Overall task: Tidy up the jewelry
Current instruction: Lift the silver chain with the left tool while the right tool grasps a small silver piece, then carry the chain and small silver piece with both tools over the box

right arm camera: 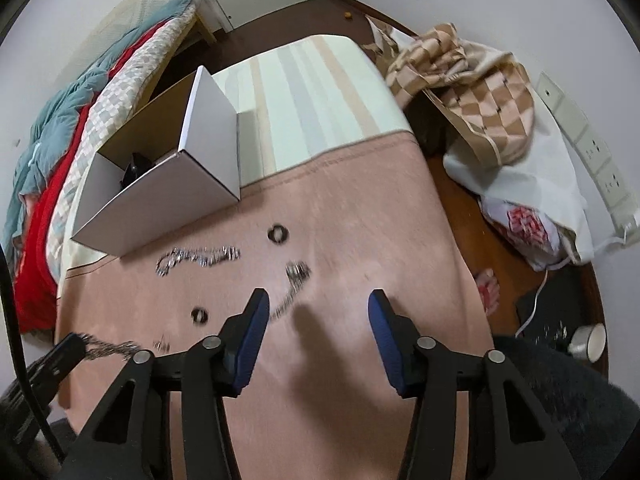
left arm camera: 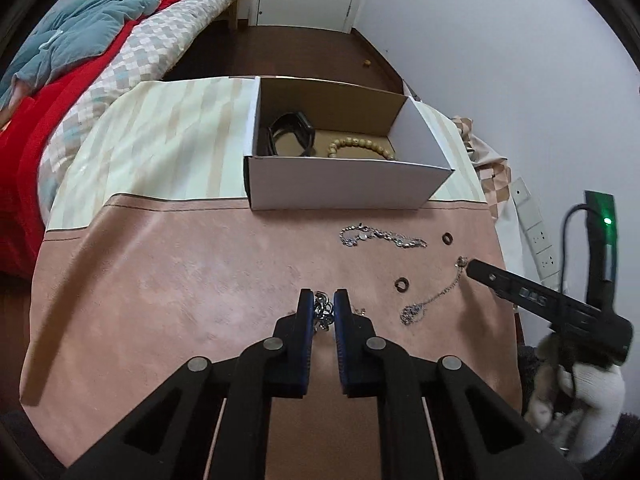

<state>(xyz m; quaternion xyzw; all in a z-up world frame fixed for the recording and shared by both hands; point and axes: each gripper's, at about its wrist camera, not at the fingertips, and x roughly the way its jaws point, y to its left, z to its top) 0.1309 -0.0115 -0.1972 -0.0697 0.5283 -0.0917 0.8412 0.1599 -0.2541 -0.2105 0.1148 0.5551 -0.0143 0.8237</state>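
My left gripper (left arm camera: 323, 300) is shut on a silver chain (left arm camera: 323, 312) just above the pink tablecloth; the chain also shows in the right wrist view (right arm camera: 108, 347). My right gripper (right arm camera: 318, 300) is open and empty over the cloth, beside a thin silver necklace (right arm camera: 294, 284), which also shows in the left wrist view (left arm camera: 434, 298). A silver bracelet (left arm camera: 380, 237) and two dark rings (left arm camera: 447, 238) (left arm camera: 401, 284) lie on the cloth. An open white box (left arm camera: 344, 182) holds a black band (left arm camera: 290, 134) and a wooden bead bracelet (left arm camera: 360, 147).
A bed with a red and blue quilt (left arm camera: 60, 60) is at the left. A checked cloth heap (right arm camera: 480, 92) and a power strip (right arm camera: 592, 152) are at the right. The table edge (left arm camera: 502, 248) drops off at the right.
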